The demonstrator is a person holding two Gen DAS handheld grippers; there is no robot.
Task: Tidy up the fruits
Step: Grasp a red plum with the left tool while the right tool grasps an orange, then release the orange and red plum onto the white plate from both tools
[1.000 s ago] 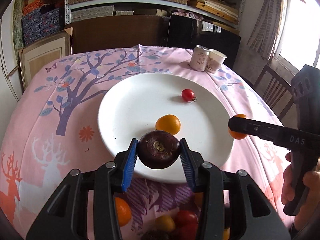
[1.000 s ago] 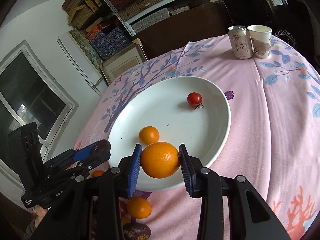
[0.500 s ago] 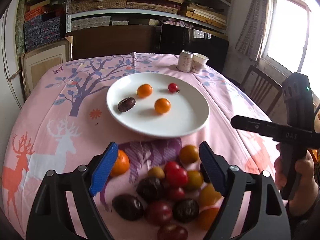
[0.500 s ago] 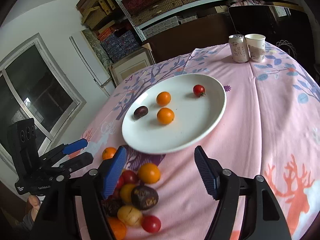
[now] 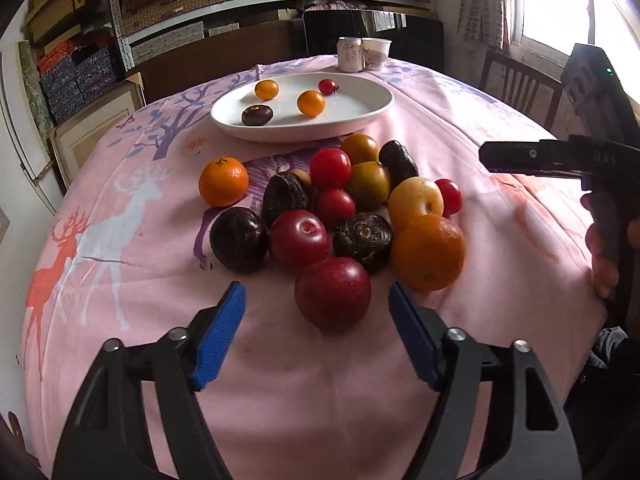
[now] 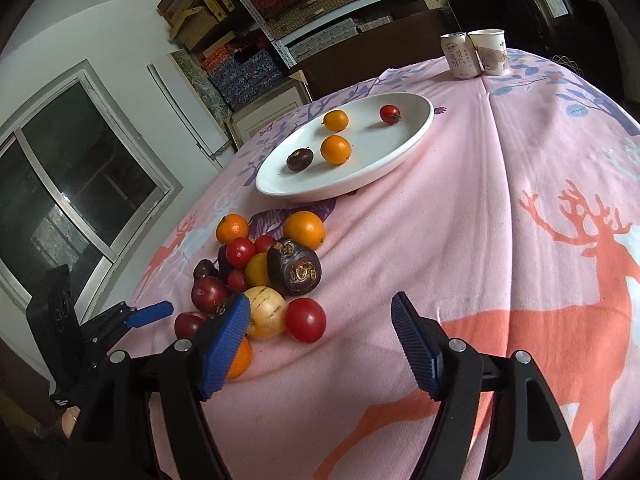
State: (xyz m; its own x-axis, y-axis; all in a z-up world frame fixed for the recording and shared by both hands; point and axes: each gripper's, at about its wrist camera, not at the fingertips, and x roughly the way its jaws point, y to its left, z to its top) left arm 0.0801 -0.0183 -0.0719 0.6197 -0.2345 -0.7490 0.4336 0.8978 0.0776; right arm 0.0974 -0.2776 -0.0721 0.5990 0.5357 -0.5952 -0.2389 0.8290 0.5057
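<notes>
A white plate (image 5: 360,114) (image 6: 400,152) holds two small oranges, a cherry tomato and a dark passion fruit (image 5: 257,115). Nearer lies a pile of fruits (image 5: 360,184) (image 6: 276,268) on the pink cloth. My left gripper (image 5: 315,294) hangs low at the pile's near edge, its jaws closing; a red plum (image 5: 333,300) sits between the fingertips, untouched by the pads. It also shows as the left gripper (image 6: 148,314) in the right wrist view. My right gripper (image 6: 320,308) (image 5: 500,158) is open at the pile's right side, with a red tomato (image 6: 306,320) in its gap, untouched.
A drink can (image 5: 351,54) and a paper cup (image 5: 376,53) stand at the table's far edge. A wooden chair (image 5: 516,80) is at the right. A person's hand (image 5: 604,256) grips the right tool. The cloth (image 6: 520,200) right of the pile is bare.
Both grippers let go of their fruit, the passion fruit and the orange, onto the plate, opened, and drew back to the pile. The left jaws have since narrowed around the red plum.
</notes>
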